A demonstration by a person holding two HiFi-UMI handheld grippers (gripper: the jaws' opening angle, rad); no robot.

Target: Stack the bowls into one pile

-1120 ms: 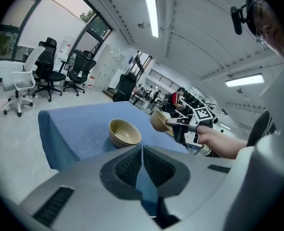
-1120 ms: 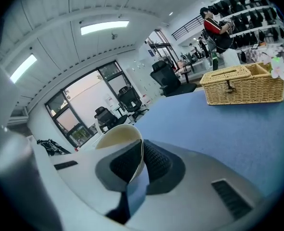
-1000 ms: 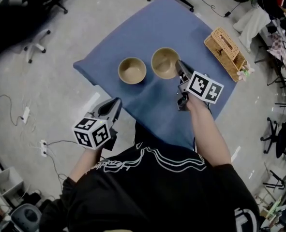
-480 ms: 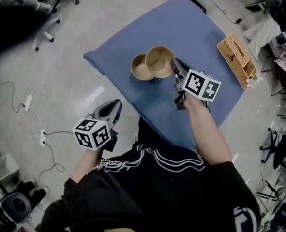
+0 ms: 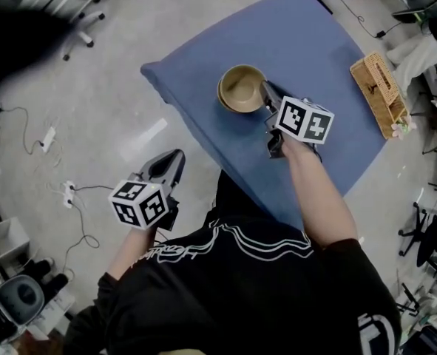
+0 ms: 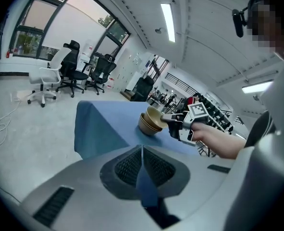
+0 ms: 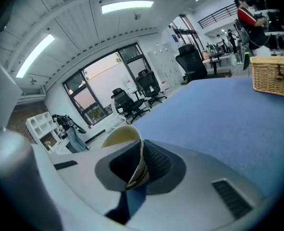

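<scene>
Inspection finding: the pile is all but formed on the blue tablecloth. The right gripper is clenched on the near rim of the upper bowl. The right gripper view shows that tan rim pinched between its two fingers, with the rest of the bowl reaching out beyond the fingertips. In the left gripper view the upper bowl sits inside the lower bowl, but tilted, the gripped side raised and the far side down. The lower bowl rests on the cloth directly below the right fingertips and touches the bowl they hold. I cannot tell whether the upper bowl is fully seated. The left gripper hangs off the near edge of the table, well apart from both bowls. Its fingers are pressed together with nothing between them, and the bowls stand well ahead of its tips. A wicker basket lies on the cloth, well off to the outer side of the right fingers, and has no part in the work. Assessment: only two bowls are in sight and one is already in the other. What appears to remain is levelling the upper bowl, opening the right fingers and drawing them clear without disturbing the pile.
</scene>
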